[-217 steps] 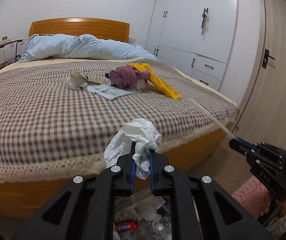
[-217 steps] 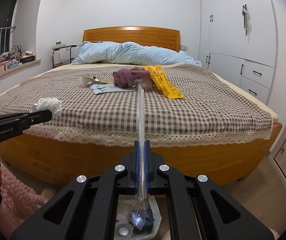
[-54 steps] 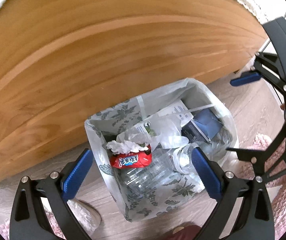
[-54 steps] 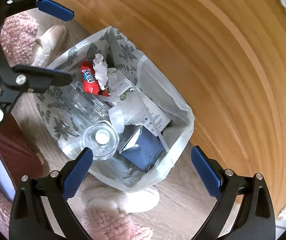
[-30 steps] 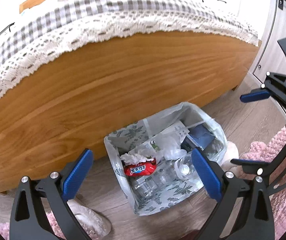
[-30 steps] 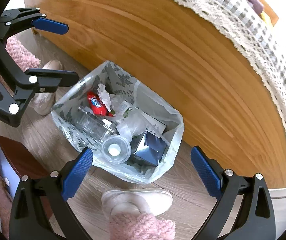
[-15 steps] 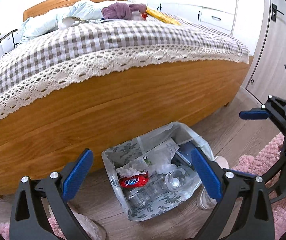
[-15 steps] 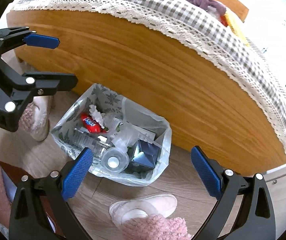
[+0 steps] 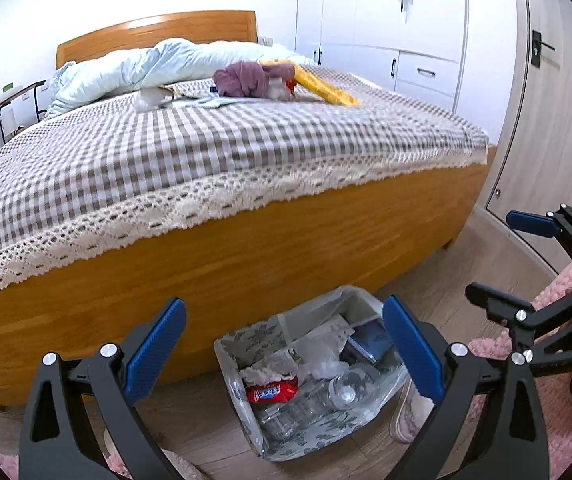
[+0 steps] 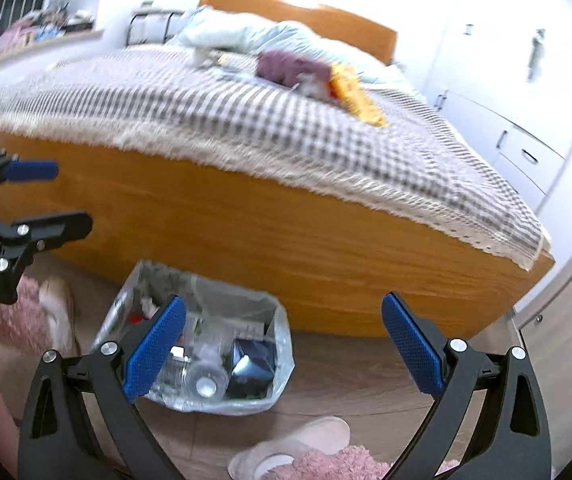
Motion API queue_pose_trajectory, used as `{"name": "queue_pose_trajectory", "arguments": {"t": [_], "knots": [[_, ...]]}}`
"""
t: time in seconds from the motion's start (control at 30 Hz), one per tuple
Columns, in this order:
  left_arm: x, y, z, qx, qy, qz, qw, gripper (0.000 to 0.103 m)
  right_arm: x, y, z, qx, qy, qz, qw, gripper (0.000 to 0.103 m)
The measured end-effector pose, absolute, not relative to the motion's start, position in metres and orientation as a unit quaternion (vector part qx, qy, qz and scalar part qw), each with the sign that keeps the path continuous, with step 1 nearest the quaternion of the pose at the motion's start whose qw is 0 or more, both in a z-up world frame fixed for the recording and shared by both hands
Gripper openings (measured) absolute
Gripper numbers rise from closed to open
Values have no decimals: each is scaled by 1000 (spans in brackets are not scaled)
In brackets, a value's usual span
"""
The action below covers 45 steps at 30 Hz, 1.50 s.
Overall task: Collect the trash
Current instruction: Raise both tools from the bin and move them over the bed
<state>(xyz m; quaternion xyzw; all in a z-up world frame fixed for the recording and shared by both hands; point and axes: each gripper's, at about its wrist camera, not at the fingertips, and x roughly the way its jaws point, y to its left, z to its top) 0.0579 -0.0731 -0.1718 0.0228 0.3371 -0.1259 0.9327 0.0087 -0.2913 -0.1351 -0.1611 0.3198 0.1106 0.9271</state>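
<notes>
**Both grippers empty above the trash bag at the foot of the bed**

The left gripper (image 9: pixel 284 354) is spread wide, its blue pads far apart with nothing between them. The right gripper (image 10: pixel 284 350) is spread just as wide and also holds nothing. Each shows in the other's view: the right one at the right edge of the left wrist view (image 9: pixel 502 262), the left one at the left edge of the right wrist view (image 10: pixel 62 196).

Below them on the wooden floor (image 9: pixel 438 300) stands the trash bag (image 9: pixel 306 436), a clear bag with a leaf print, just beside the wooden bed frame (image 9: pixel 246 256). Inside lie a red wrapper (image 9: pixel 272 392), a crumpled white tissue (image 9: pixel 264 372) touching the wrapper's top edge, a clear plastic bottle (image 9: pixel 342 388), and a dark blue packet (image 9: pixel 370 342) toward the bag's right side.

More items lie on the bed's checked cover (image 9: pixel 206 152), well apart from the bag: a purple cloth bundle (image 9: pixel 242 78), a yellow packet (image 9: pixel 326 88) just beside it, and pale papers (image 9: pixel 190 98) to the left. A light blue duvet (image 9: pixel 146 66) is heaped near the headboard.

A pale slipper (image 10: pixel 286 456) lies on the floor near the bag, with pink fuzzy fabric (image 10: pixel 326 466) touching it.
</notes>
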Motion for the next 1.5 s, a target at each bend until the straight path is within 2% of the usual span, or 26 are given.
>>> {"name": "queue_pose_trajectory", "arguments": {"t": [0.47, 1.03, 1.3, 1.5], "knots": [[63, -71, -138, 15, 284, -127, 950, 96, -4, -301, -91, -104, 181, 65, 976, 94], [107, -57, -95, -8, 226, -105, 968, 96, 23, -293, -58, -100, 69, 10, 993, 94], [146, -50, -76, -16, 210, -96, 973, 96, 77, -305, -28, -31, 80, 31, 996, 94], [178, -42, -63, -38, 206, -94, 973, 96, 119, -296, -18, -29, 77, 35, 996, 94]]}}
